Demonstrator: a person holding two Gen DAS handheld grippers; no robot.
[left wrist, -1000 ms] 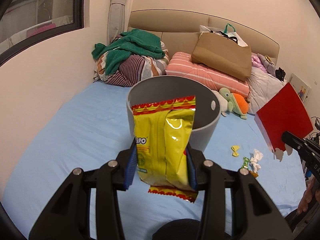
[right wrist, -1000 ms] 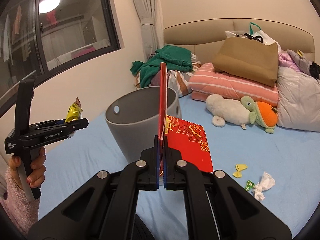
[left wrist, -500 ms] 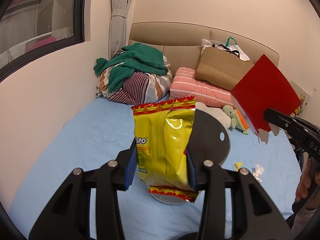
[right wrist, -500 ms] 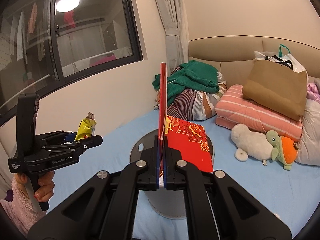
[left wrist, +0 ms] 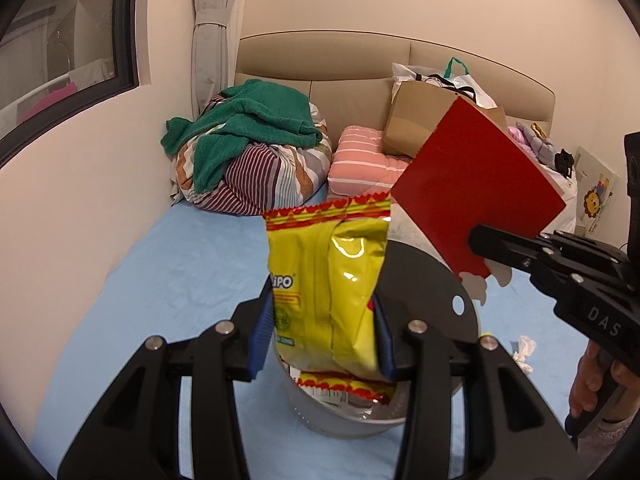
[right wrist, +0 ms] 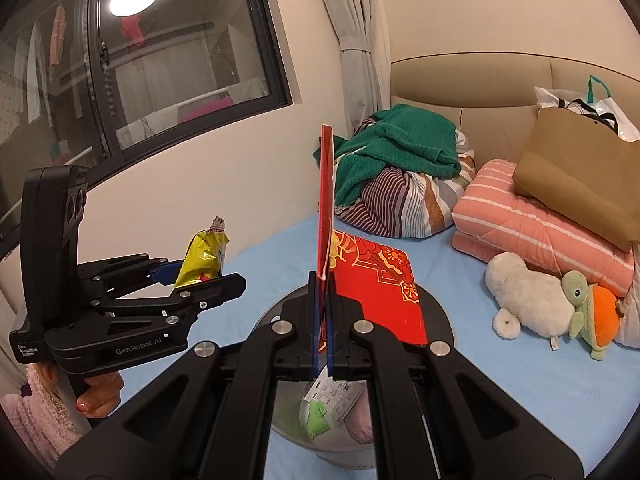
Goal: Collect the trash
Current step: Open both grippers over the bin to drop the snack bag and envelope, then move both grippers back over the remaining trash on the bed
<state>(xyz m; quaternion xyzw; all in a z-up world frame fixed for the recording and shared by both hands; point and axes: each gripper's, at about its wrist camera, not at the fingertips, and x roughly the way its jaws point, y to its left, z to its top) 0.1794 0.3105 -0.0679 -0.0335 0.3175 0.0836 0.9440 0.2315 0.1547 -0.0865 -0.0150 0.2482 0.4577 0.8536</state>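
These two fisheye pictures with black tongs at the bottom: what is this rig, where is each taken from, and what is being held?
No robot: a person holds a hand-operated gripper in each hand, with a camera on each looking along its fingers. In the left view, the left gripper holds a yellow snack bag above a grey bin. In the right view, the right gripper, shut, pinches a red envelope over that bin. On the blue bed lie bedding, a toy turtle and paper scraps.

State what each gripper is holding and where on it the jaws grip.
Left gripper: yellow snack bag, pinched across its lower half. Right gripper: red envelope, clamped at its bottom edge.
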